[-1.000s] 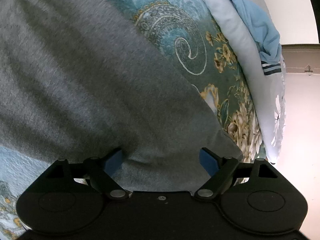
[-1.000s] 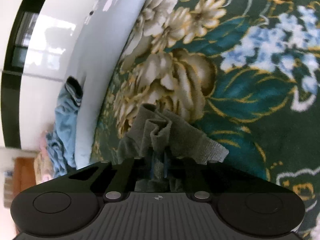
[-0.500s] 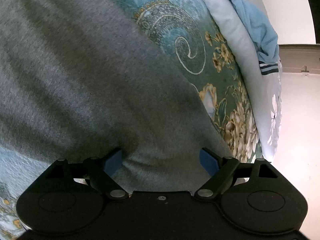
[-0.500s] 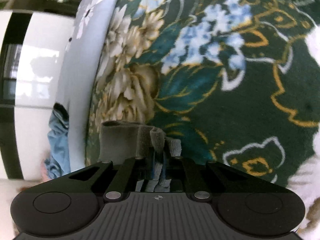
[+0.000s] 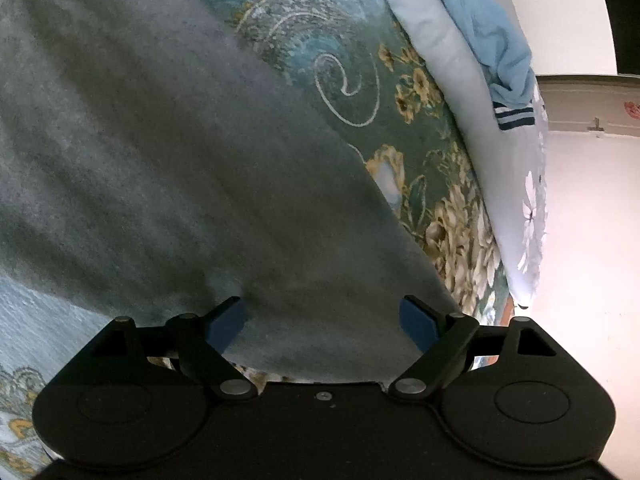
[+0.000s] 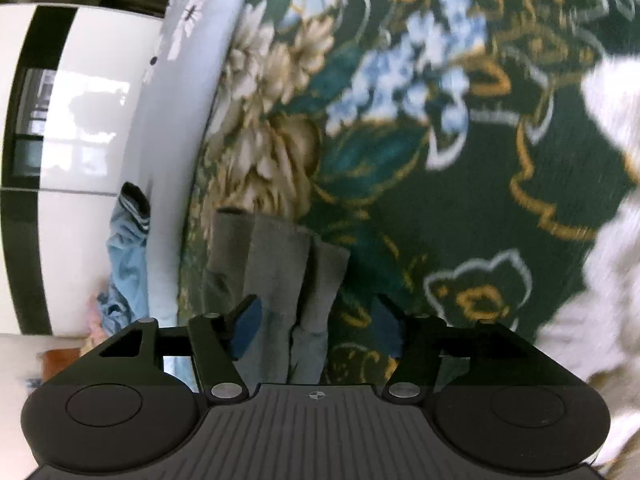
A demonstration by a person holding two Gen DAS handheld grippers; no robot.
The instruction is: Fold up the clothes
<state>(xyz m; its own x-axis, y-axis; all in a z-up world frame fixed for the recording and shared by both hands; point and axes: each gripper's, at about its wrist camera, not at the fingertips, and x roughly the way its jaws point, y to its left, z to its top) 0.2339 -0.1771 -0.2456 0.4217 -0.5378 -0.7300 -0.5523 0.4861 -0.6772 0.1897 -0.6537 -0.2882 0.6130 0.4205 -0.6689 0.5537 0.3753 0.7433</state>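
Grey garment [image 5: 168, 168] flat on floral bedspread [image 5: 420, 168], left gripper [image 5: 322, 320] wide open over its hem, right gripper [image 6: 316, 320] opening, sleeve [image 6: 276, 264] loose between fingers [image 6: 246, 326]

A grey garment [image 5: 168, 168] lies spread on the green floral blanket [image 5: 404, 128].
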